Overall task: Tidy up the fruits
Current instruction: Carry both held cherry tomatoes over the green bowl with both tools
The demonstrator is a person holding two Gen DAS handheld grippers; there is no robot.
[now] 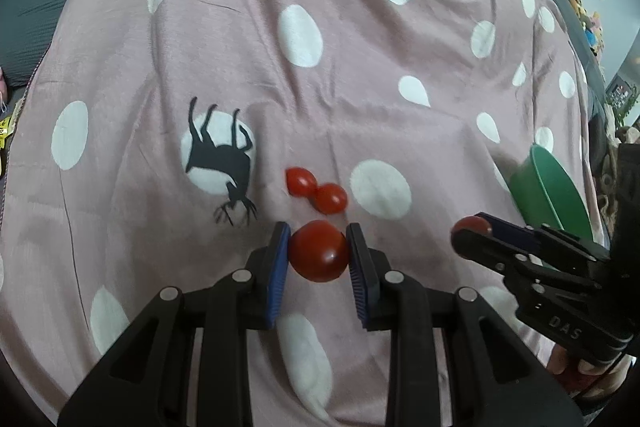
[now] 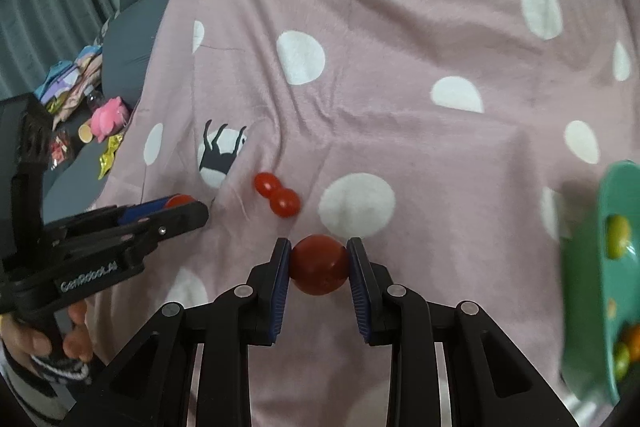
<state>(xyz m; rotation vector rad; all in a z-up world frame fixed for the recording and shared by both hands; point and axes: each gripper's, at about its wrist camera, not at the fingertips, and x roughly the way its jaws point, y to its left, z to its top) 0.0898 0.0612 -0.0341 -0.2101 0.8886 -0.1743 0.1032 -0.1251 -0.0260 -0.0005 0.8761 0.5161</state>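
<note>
Midway: each hand-held gripper, left (image 1: 319, 254) and right (image 2: 319, 264), clamps a small round red tomato, two more glossy red tomatoes (image 2: 277, 194) lie touching on the pink polka-dot blanket (image 2: 400, 107), the green plastic bowl (image 2: 592, 267) already holding several fruits.

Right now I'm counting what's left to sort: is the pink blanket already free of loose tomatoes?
No, two small red tomatoes lie touching each other on the pink blanket.

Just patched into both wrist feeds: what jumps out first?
Each pair of tongs is shut on a red tomato: left tongs, right tongs. Two more tomatoes lie touching on the pink polka-dot blanket just ahead. A green bowl holding fruit sits at the right.
</note>
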